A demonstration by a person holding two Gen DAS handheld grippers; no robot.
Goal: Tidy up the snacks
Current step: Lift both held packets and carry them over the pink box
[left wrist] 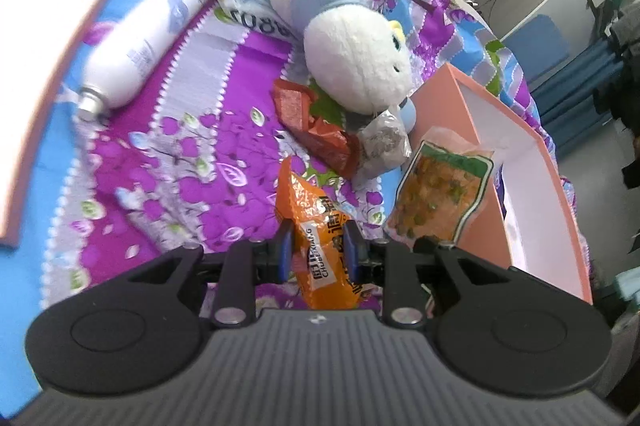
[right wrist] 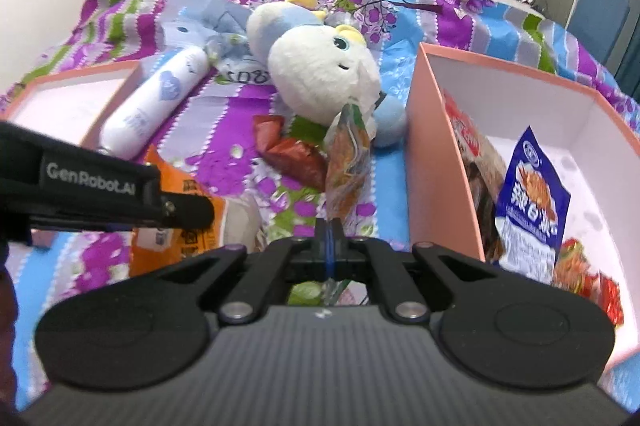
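I have the orange snack packet [left wrist: 316, 246] pinched in my left claw [left wrist: 318, 246] and a thin green-orange packet [right wrist: 348, 162] clamped in my right claw [right wrist: 328, 232]. The pink box [right wrist: 436, 162] sits right of both; I'd clear its wall before releasing.

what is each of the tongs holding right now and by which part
Left tongs: orange snack packet, pinched across its middle. Right tongs: green-and-orange snack pouch, held by its bottom edge.
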